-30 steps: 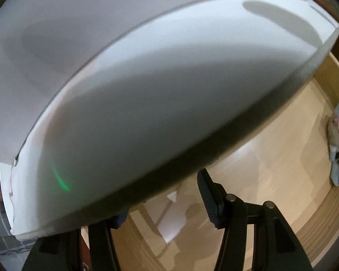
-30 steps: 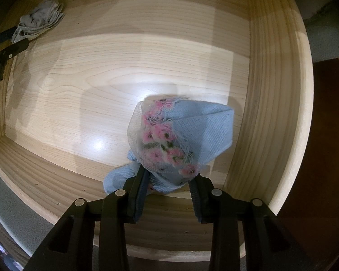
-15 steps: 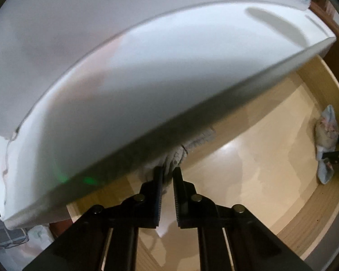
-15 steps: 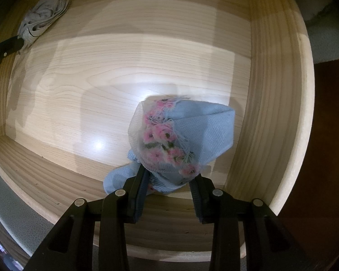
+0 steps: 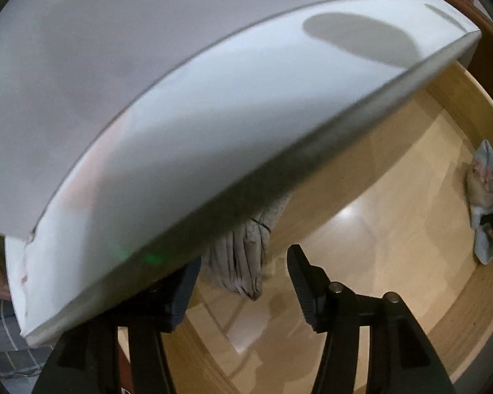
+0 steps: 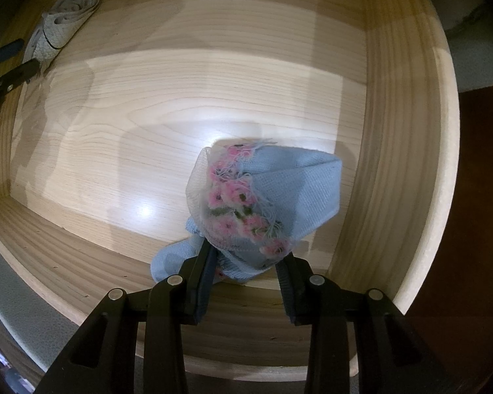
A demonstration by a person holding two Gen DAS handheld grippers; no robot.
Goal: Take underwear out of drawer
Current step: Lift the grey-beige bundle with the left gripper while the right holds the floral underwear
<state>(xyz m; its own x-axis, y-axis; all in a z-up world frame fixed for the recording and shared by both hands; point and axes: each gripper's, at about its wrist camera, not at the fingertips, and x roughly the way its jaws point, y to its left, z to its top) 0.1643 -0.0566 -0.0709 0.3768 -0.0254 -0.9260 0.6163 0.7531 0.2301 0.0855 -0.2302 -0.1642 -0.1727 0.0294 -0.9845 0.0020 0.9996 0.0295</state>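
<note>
Mid-extraction, both pieces inside the pale wooden drawer (image 6: 410, 151). Right gripper (image 6: 246, 266) clamped on the blue floral-lace underwear (image 6: 266, 203), lower centre near the right wall; straight lift needed. Left gripper (image 5: 243, 279), jaws just reopened, half-wide around the grey rolled underwear (image 5: 243, 259) under the white overhanging panel (image 5: 213, 131): tight headroom.

The right wrist view looks straight down into the wooden drawer (image 6: 410, 131) from close above its right front corner, with the blue floral underwear (image 6: 279, 197) at centre. The left wrist view looks steeply down from the drawer's opposite end, a white cabinet top (image 5: 213, 98) filling its upper left. Both share the drawer floor, the grey rolled underwear (image 5: 243, 262) (image 6: 62, 26) and the blue piece (image 5: 484, 197).
</note>
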